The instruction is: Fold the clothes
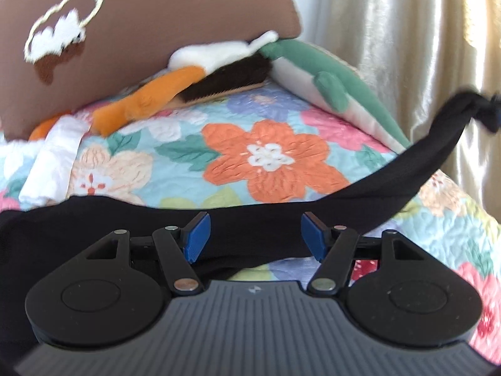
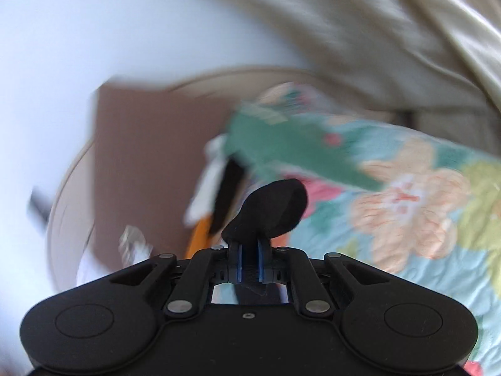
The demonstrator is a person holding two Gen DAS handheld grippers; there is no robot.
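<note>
1. The left gripper (image 1: pixel 255 235) is standing wide, its blue pads (image 1: pixel 196 237) well apart and gripping nothing.
2. The black garment (image 1: pixel 250 224) is stretching as a dark band across the left wrist view, running from 9 o'clock past the fingertips and rising toward 2 o'clock, where its far end is bunching into a blurred knot. The band is lying just beyond and partly between the two pads; whether it is touching them cannot be told.
3. The floral quilt (image 1: pixel 272 159) is spreading under and behind the garment, filling the middle of the view.
4. At 12 o'clock a brown cushion (image 1: pixel 162 25) with a white cloud motif is leaning over an orange-and-white plush toy (image 1: pixel 175 84); a green plush toy (image 1: pixel 328 84) is lying at 1 o'clock, and folded white cloth (image 1: pixel 53 169) is resting at 9 o'clock.
5. A pale satin curtain (image 1: pixel 407 47) is hanging at 2 o'clock.
6. In the right wrist view, heavily blurred, the right gripper (image 2: pixel 249 264) is standing narrow, its fingers pinching the black garment (image 2: pixel 272 210).
7. A rounded lobe of that garment is bulging straight ahead of the fingertips toward 12 o'clock, and more of it is trailing back beneath the fingers toward 6 o'clock.
8. The quilt (image 2: pixel 407 206) is lying at 3 o'clock, and the brown cushion (image 2: pixel 147 163) at 10 o'clock.
</note>
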